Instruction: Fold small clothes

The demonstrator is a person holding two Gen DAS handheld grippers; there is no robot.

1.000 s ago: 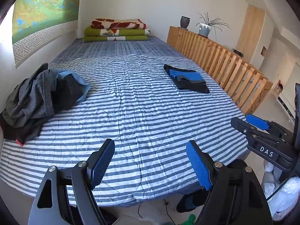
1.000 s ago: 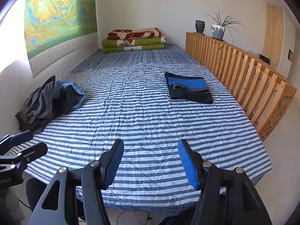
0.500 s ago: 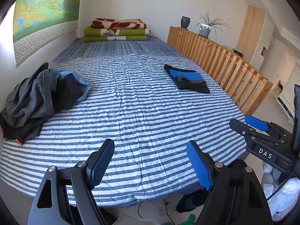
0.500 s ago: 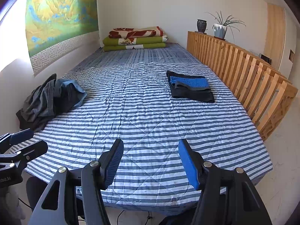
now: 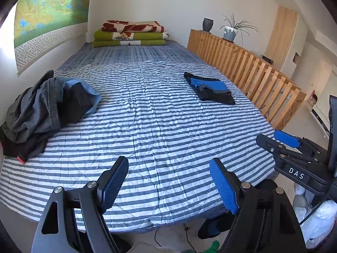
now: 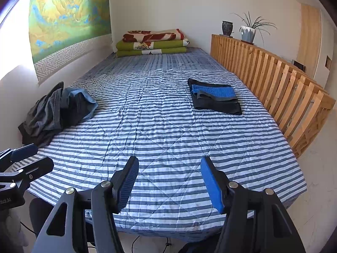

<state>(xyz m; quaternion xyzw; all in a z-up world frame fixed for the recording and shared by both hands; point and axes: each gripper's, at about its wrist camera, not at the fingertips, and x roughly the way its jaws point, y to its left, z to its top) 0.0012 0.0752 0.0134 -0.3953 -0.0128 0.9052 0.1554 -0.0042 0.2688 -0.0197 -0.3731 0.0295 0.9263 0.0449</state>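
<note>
A heap of unfolded dark grey, black and light blue small clothes (image 5: pixel 45 109) (image 6: pixel 56 111) lies at the bed's left edge by the wall. A folded stack of black and blue clothes (image 5: pixel 209 89) (image 6: pixel 214 98) rests on the right side of the bed. My left gripper (image 5: pixel 168 181) hovers open over the bed's near edge with nothing between its blue pads. My right gripper (image 6: pixel 168 179) is open too and holds nothing. Each gripper shows in the other's view: the right gripper (image 5: pixel 294 160) at the right, the left gripper (image 6: pixel 19 168) at the left.
The striped blue-and-white quilt (image 5: pixel 151 122) (image 6: pixel 168 126) covers the bed. A wooden slatted rail (image 5: pixel 252 73) (image 6: pixel 273 84) runs along its right side, with a vase and a potted plant (image 6: pixel 248 31) on top. Folded blankets (image 5: pixel 130 33) sit at the far end. A wall hanging (image 6: pixel 67 21) is left.
Both grippers have drifted only slightly; the view has barely shifted. The clothes have not moved, and both grippers stay open.
</note>
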